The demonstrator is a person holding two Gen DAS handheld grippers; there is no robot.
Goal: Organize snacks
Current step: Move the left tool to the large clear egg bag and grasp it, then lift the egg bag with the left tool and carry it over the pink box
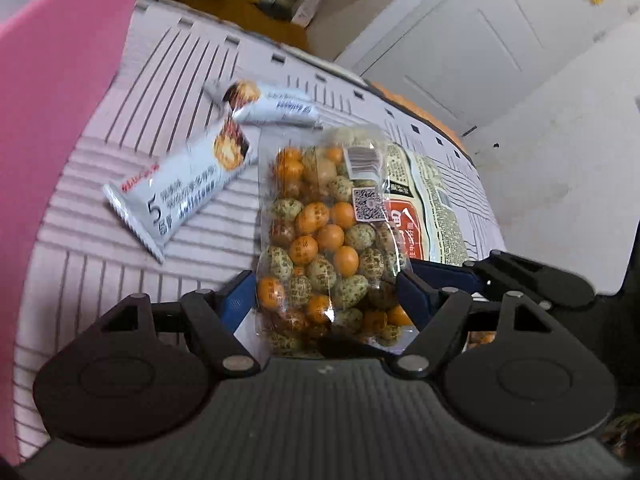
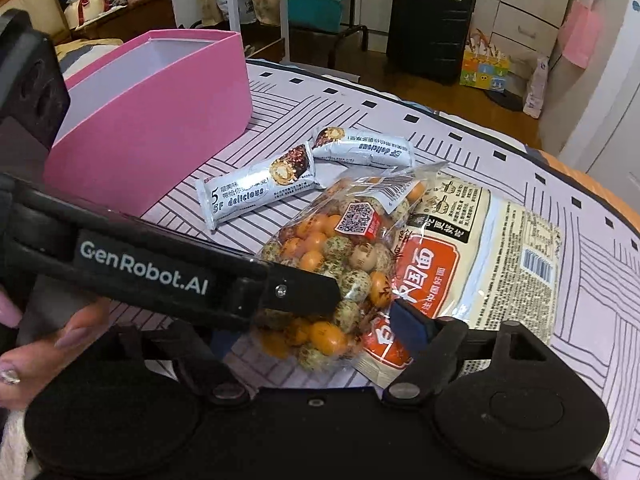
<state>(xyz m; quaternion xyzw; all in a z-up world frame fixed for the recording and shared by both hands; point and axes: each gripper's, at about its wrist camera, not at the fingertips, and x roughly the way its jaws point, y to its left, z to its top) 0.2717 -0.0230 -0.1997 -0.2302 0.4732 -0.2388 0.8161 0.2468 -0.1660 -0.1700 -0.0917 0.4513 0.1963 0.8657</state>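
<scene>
1. Striped lilac cloth (image 2: 440, 148) covers the table you work on, with a bedroom behind: a black suitcase (image 2: 430, 20) and white cupboard doors.
2. Your left gripper (image 1: 326, 292) has its blue pads either side of the clear bag of orange and speckled candies (image 1: 324, 232), near the bag's lower end. The pads sit at the bag's edges; whether they press it yet, you cannot tell from either view, so treat the hold as unproven.
3. The bag lies on the cloth, overlapping the noodle packet (image 2: 480, 248), with two white snack bars (image 2: 260, 190) just beside it.
4. To do this well, squeeze through the loose film until the candies bunch firmly, then lift straight up so the packet beneath does not drag along.
5. Likely destination is the pink box (image 2: 160, 96); carry the bag over its wall, not into it.
6. Your right gripper (image 2: 332, 328) hangs near the bag's end with one blue pad visible and nothing held; the left gripper's arm hides the other finger, so its opening is unclear.
7. Only the right wrist view shows the box's open interior and your hand (image 2: 48, 344); the left view shows just a pink wall, but shows both left pads.
</scene>
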